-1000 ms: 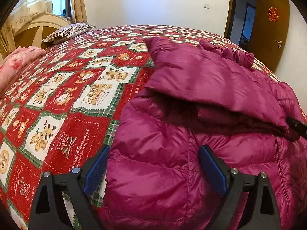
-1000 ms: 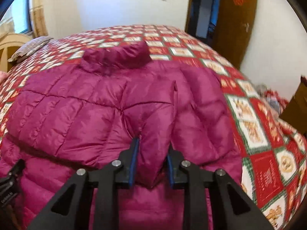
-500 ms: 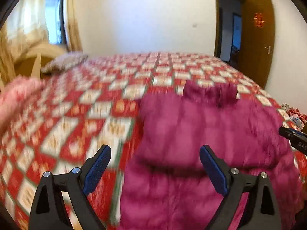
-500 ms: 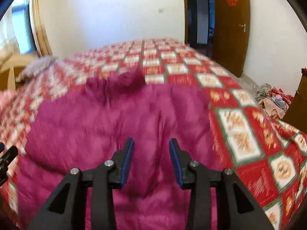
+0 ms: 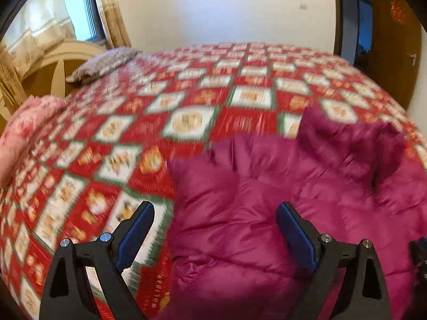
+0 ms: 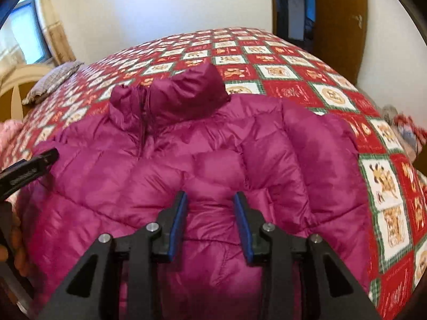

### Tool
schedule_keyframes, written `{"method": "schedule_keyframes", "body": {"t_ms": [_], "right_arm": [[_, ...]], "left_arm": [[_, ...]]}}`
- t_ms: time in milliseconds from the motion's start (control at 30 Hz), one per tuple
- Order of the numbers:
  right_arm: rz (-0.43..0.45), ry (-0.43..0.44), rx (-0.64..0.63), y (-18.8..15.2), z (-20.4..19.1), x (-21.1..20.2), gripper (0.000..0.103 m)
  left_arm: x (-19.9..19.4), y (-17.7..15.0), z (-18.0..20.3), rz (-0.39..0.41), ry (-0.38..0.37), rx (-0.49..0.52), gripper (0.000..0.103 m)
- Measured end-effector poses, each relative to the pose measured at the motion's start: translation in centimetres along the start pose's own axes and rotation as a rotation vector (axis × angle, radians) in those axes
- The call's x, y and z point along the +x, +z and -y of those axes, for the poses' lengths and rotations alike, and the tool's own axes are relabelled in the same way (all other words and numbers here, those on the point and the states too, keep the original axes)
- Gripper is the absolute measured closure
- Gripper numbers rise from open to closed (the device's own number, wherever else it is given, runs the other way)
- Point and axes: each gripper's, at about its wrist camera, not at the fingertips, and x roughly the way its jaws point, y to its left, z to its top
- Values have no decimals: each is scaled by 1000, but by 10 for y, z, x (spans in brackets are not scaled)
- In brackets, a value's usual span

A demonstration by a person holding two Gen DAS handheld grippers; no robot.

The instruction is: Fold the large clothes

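A magenta puffer jacket (image 6: 202,160) lies on the bed with both sleeves folded across its front and its collar (image 6: 173,93) standing at the far end. It fills the lower right of the blurred left wrist view (image 5: 280,186). My right gripper (image 6: 210,202) is open and empty above the jacket's lower middle. My left gripper (image 5: 214,213) is wide open and empty above the jacket's left edge. Its tip also shows at the left of the right wrist view (image 6: 29,168).
The bed has a red, white and green patchwork cover (image 5: 186,101). A striped pillow (image 5: 104,62) and a wooden headboard (image 5: 56,64) are at the far left, a pink quilt (image 5: 24,133) at the left edge. A brown door (image 6: 339,18) stands at the far right.
My right gripper has let go of the folded sleeve and opened. Both grippers have lifted and drawn back from the jacket; the left stayed open.
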Motion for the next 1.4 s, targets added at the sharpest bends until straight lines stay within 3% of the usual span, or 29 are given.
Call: {"method": "schedule_keyframes", "body": {"t_ms": [100,233,367,433,467,500,567,667,800,900,1033,1100,1167,1400], "right_arm": [[10,-3,-48,-5,-2,3,64],[-18,6,-28,0,3,4,64],[-48,25,25,26,2,-12,62],[-24,24,74,47,5,-19,49],[-20,24,100,57,5,-18,36],[-22,35,142,73,8,-14,30],[-32,33,195,97,10,-2,30],[-75,38,285,128,12,26,30],[-140,12,383,151,14,66,30],[-217,-14,383,155,11,93,31],[-287,4,406,142,14,106,49],[-296,17,386,134,16,98,74],[-274,27,364,129,20,82,84],[-274,-1,301,96,42,47,89]], "left_arm": [[16,-16,-5,-14,-28,-32,8],[21,-15,1,-31,4,-15,7],[14,-16,0,1,17,-26,6],[7,-17,-5,22,22,-57,6],[4,-18,-7,32,18,-72,6],[1,-19,-8,42,7,-80,6],[-6,-20,-10,77,-35,-91,6],[-10,-21,-10,100,-38,-98,6],[-8,-20,-12,96,-39,-108,6],[-6,-20,-13,90,-50,-111,7],[-2,-20,-12,80,-61,-113,7],[-1,-20,-13,76,-66,-116,7],[-1,-20,-13,75,-67,-117,6],[1,-20,-15,66,-67,-119,6]]}}
